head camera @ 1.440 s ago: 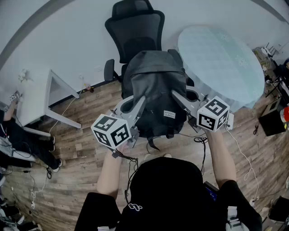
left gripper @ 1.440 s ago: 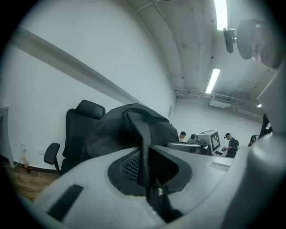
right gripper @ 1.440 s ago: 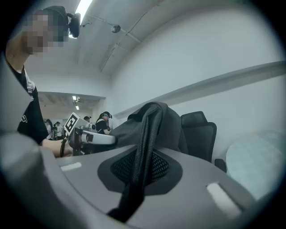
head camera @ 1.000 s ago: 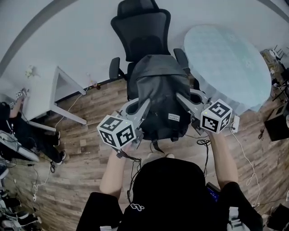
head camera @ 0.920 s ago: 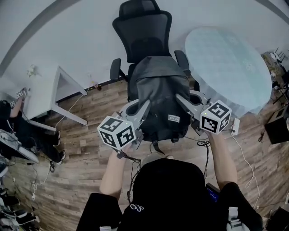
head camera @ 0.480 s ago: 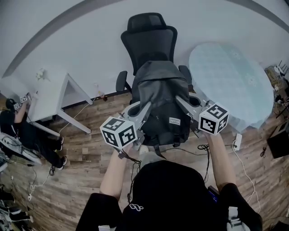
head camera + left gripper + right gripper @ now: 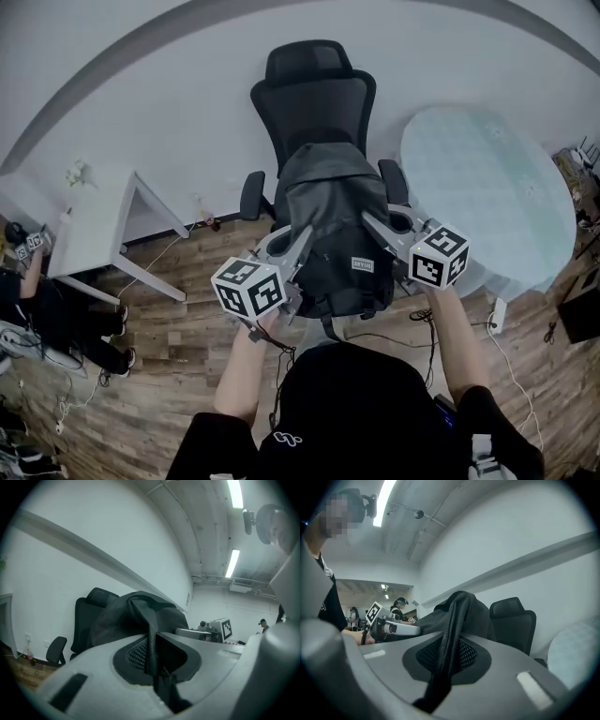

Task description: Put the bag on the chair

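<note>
One black bag [image 7: 333, 230] hangs between two hand-held grippers, in front of the backrest of one black office chair [image 7: 319, 94] and above its seat. I cannot tell whether the bag's bottom touches the seat. The chair's two armrests show, one on each side of the bag.

The left hand-held gripper [image 7: 302, 234] reaches in at the bag's left side. In the left gripper view its jaws are pressed together on one black webbing strap [image 7: 151, 639], which runs up from between the pads to the top of the bag. The right hand-held gripper [image 7: 367, 220] reaches in at the bag's right side, and in the right gripper view it is clamped on a second strap [image 7: 449, 653] in the same way. Each hand-held gripper carries one marker cube, two in all: the left cube [image 7: 248, 289] and the right cube [image 7: 439, 255].

Two benches stand on the wooden floor [image 7: 178, 319]: a white bench [image 7: 94, 220] well to the left of the chair and a round pale bench [image 7: 487, 187] just to its right. One more person [image 7: 37, 300] sits at the far left edge of the head view.
</note>
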Demonstrator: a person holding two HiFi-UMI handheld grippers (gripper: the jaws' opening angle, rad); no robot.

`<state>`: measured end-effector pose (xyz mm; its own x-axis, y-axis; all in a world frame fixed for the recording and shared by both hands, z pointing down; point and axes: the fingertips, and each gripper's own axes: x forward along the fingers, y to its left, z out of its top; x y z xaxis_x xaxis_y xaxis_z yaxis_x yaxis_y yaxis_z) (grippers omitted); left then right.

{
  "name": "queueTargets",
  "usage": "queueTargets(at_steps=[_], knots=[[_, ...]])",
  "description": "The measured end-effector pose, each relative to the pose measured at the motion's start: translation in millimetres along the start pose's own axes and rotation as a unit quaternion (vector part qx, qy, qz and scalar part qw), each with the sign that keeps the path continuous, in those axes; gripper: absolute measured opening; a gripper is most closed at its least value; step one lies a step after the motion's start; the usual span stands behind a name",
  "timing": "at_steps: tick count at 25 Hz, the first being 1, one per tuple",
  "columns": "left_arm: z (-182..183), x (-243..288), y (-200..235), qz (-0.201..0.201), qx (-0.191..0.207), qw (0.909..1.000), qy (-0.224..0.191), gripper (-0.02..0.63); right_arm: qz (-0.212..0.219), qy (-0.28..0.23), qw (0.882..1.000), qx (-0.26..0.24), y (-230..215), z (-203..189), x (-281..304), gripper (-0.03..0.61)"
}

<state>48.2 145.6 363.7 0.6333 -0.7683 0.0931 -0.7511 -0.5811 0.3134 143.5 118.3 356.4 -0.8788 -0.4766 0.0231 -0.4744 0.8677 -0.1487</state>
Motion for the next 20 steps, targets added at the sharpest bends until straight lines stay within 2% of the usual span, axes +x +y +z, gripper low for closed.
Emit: queueTargets(at_steps=[7,11,16,20], knots=[[9,70,99,-0.019,-0.031,0.9991,0.021,0.025,-0.025,0.034,0.999,0.026,-85,-14,80,0.038],[28,110,157,-0.043,-0.053,0.9974,0.023,0.025,-0.036,0.032,0.998,0.035,-131,-7,129,0.038],[45,160,228,-0.068,-0.052,0.9957,0.036,0.025,-0.055,0.038,0.996,0.056,-193,-10,188,0.038],[42,193,281,-0.072,-0.091,0.9922,0.044,0.024,-0.07,0.061,0.993,0.078,-232,-22,229,0.038]])
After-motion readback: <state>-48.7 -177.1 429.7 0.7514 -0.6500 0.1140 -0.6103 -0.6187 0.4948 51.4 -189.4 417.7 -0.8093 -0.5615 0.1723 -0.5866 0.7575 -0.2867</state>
